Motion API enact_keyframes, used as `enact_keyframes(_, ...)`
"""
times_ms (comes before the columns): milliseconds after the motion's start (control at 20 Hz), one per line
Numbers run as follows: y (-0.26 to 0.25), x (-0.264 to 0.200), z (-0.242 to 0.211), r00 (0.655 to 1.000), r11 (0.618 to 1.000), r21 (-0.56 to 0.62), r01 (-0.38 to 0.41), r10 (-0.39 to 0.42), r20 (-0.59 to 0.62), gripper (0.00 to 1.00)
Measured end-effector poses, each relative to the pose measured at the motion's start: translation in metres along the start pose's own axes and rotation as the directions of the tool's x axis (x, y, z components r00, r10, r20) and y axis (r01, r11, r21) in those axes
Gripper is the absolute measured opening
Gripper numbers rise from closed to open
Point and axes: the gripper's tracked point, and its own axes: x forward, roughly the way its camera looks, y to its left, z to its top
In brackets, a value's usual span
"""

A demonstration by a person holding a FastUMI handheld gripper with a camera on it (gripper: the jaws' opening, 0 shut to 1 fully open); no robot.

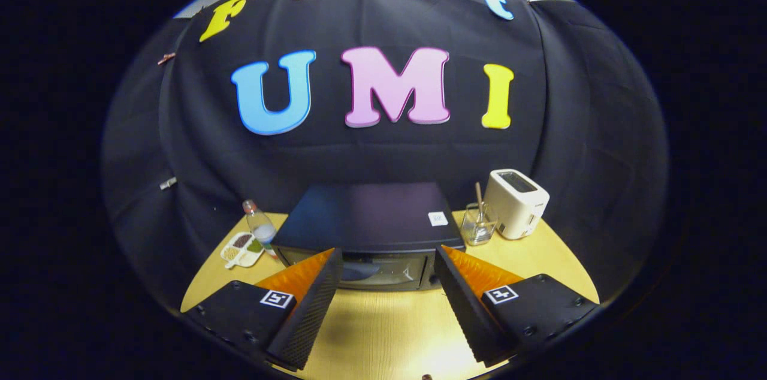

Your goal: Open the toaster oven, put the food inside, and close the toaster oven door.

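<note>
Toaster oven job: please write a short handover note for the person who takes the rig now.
Gripper: fingers open, empty, above the wooden table, aimed at the toaster oven.
Toaster oven: just beyond the fingers, door appears shut.
Beside it: a bottle and a divided dish of food on one side, a glass jar and a white toaster on the other.
Done: nothing visible yet.
Left: open the door, put the food in, close the door.
</note>
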Motion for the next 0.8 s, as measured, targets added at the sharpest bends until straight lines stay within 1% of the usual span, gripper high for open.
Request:
enact_keyframes(150, -0.019, -0.033, 0.058, 0.990, 1.000, -0.025, 0.004, 0.000, 0.141, 0.99)
enact_keyframes(350, -0.043, -0.078, 0.125, 0.949, 1.000, -0.017, 0.002, 0.003, 0.316, 0.99)
enact_keyframes(450, -0.055, -0.095, 0.148, 0.934, 1.000, -0.011, 0.013, -0.008, 0.358, 0.99)
enact_keyframes(650, -0.073, -0.127, 0.177, 0.913, 1.000, -0.018, 0.014, -0.005, 0.409, 0.98)
enact_keyframes(700, -0.076, -0.130, 0.180, 0.914, 0.999, -0.029, 0.020, -0.007, 0.405, 0.98)
enact_keyframes(800, -0.073, -0.143, 0.185, 0.912, 0.999, -0.046, 0.002, 0.017, 0.411, 0.98)
